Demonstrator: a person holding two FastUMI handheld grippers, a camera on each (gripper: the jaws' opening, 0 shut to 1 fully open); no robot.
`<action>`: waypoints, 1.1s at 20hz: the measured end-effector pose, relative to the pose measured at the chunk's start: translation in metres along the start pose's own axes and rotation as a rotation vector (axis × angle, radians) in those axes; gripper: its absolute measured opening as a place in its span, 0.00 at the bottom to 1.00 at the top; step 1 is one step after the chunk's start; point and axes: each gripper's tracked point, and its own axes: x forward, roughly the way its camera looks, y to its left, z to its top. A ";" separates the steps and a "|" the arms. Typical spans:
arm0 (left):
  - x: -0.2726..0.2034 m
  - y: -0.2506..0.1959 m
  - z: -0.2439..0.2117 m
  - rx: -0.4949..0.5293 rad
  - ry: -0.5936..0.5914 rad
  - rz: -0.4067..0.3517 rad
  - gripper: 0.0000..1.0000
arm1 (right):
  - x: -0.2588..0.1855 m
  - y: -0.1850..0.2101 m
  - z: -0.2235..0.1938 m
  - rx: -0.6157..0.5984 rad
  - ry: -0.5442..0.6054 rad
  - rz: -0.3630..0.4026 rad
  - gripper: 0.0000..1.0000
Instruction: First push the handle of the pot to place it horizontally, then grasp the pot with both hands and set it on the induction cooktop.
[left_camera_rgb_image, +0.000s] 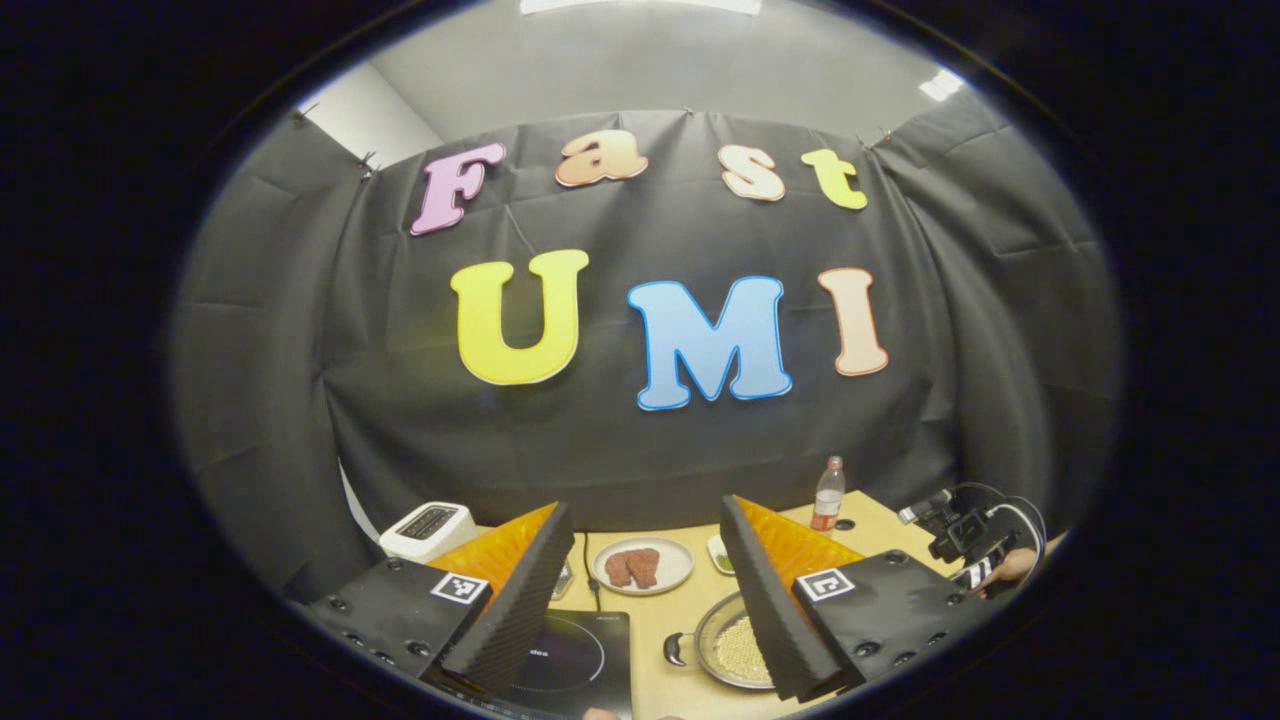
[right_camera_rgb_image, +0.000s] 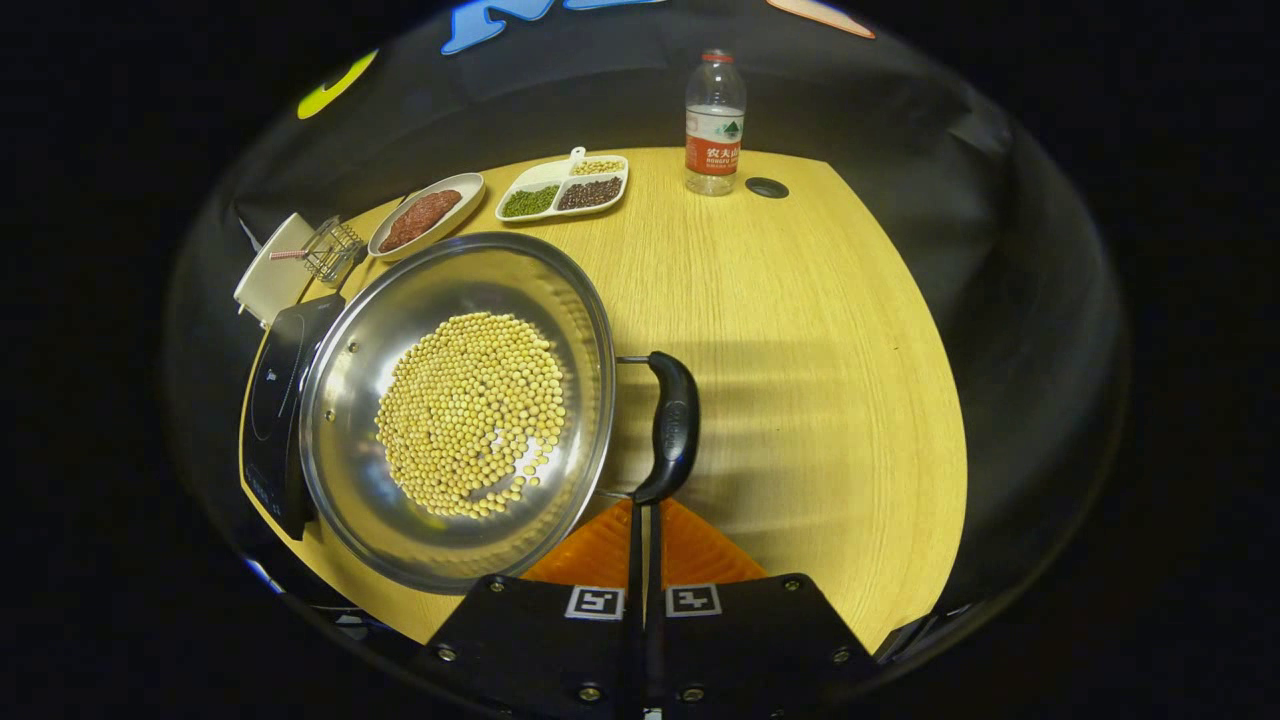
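Two grippers: your right (right_camera_rgb_image: 645, 540) is closed by the pot (right_camera_rgb_image: 455, 405) handle (right_camera_rgb_image: 672, 425); left (left_camera_rgb_image: 640, 600) gapes. Push off-centre and beans (right_camera_rgb_image: 470, 415) may spill beside the cooktop (right_camera_rgb_image: 270, 400).

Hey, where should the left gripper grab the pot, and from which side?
The pot is wide, shallow and full of beans. The left gripper, open, best pinches the small black side handle on the cooktop side, coming in level from outside the rim.

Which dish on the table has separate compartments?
The white rectangular tray beside the bottle; the oval plate left of it is undivided, holding reddish food.
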 end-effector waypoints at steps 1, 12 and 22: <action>0.001 -0.003 -0.004 -0.002 0.011 -0.006 0.97 | -0.005 -0.002 0.000 -0.003 -0.019 -0.004 0.01; 0.036 -0.027 -0.092 -0.024 0.228 -0.095 0.96 | -0.071 0.002 0.034 0.105 -0.330 0.039 0.95; 0.072 -0.047 -0.191 -0.025 0.438 -0.184 0.95 | -0.050 -0.001 0.029 0.126 -0.313 0.000 1.00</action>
